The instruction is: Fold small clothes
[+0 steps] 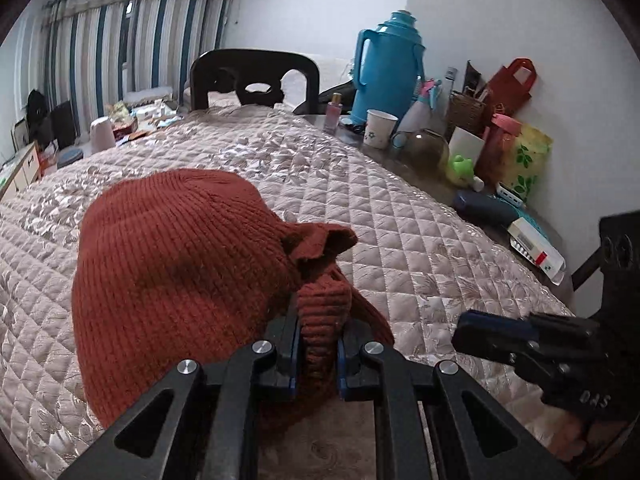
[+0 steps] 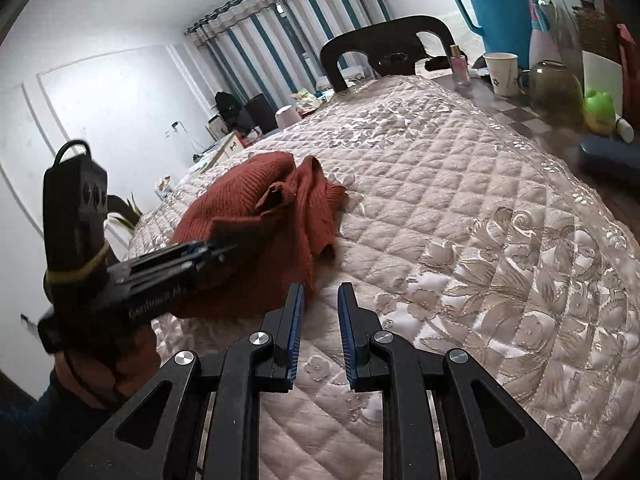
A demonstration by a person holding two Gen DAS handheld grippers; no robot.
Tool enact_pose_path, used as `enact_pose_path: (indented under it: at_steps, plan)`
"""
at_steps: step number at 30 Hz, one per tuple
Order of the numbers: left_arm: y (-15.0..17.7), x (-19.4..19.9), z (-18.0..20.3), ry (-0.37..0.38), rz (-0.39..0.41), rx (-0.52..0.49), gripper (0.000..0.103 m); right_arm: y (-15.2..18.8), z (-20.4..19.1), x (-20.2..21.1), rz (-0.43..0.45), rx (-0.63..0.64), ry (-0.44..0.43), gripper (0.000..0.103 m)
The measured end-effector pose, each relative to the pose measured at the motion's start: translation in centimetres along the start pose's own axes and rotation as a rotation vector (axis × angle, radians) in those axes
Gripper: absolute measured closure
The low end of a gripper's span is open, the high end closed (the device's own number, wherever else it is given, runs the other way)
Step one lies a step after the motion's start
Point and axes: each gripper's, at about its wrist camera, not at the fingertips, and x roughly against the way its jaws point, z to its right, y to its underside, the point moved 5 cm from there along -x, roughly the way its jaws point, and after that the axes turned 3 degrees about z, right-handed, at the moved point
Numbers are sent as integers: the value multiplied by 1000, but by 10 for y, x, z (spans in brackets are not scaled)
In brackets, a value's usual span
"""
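From the left wrist, the left gripper (image 1: 319,344) pinches a bunched ribbed edge of the rust-red knitted garment (image 1: 180,248), which lies heaped on the quilted table cover (image 1: 420,248). From the right wrist, the right gripper (image 2: 320,320) hangs narrowly parted and empty just beside the heap. The fold looks barely begun; next the right one likely needs its own edge so both can spread the garment flat.

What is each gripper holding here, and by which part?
Left gripper pinches the rust-red knit garment by a bunched ribbed edge; right gripper holds nothing.

sweater (image 1: 180,248) on quilt (image 1: 400,240)
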Motion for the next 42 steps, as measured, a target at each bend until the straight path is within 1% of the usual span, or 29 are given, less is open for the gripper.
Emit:
enact_pose_path:
  at_steps: [1,2,3,6,7,9,11,13,14,15,18,20,22,26,28,30,34,37,38,39,41,42]
  plan:
    - [-2,5,0,9,8,3,86,0,1,1,2,0,-2,85]
    - [-4,11,-1,12,23,10,81,-2,1,1,6,0,-5,85]
    - [-6,19,-1,18,42,14,73,-3,1,1,9,-1,-9,85]
    - [-9,49,-1,89,96,38,61,-9,2,0,23,-13,-16,85]
    - [-10,61,-2,102,123,46,60,-11,2,0,27,-20,-23,84]
    - [-13,79,-10,97,171,78,56,-14,0,0,35,-33,-57,82]
    - [-14,88,-27,58,197,120,55,-15,-9,-5,21,-31,-107,76]
    - [-15,90,-51,-33,202,160,55,-14,-18,-12,-3,-30,-154,70]
    - [-14,88,-61,-72,193,178,55,-13,-23,-19,-25,-30,-175,63]
    - [-14,85,-74,-113,179,203,55,-13,-26,-24,-40,-27,-188,61]
    - [-13,76,-94,-165,159,239,55,-11,-36,-44,-88,-28,-222,61]
    - [-13,68,-99,-174,145,245,55,-13,-38,-58,-117,-52,-231,61]
    - [-10,59,-101,-177,130,250,55,-17,-39,-66,-125,-82,-244,61]
    - [-10,42,-95,-165,99,233,55,-29,-40,-72,-105,-163,-270,61]
    - [-7,41,-91,-182,96,201,55,-31,-39,-70,-103,-199,-286,61]
    - [-5,40,-87,-181,96,181,55,-28,-40,-61,-92,-225,-335,61]
    - [-1,39,-87,-172,99,171,55,-24,-37,-53,-84,-258,-357,61]
    - [1,39,-83,-175,100,159,55,-26,-34,-67,-105,-262,-300,61]
    - [1,40,-81,-176,100,152,55,-27,-31,-75,-111,-274,-302,61]
    - [1,41,-80,-173,99,148,55,-26,-30,-79,-121,-288,-303,65]
    - [2,44,-80,-167,99,146,55,-28,-29,-79,-97,-281,-302,85]
    - [1,47,-80,-157,101,151,55,-29,-32,-74,-77,-267,-303,86]
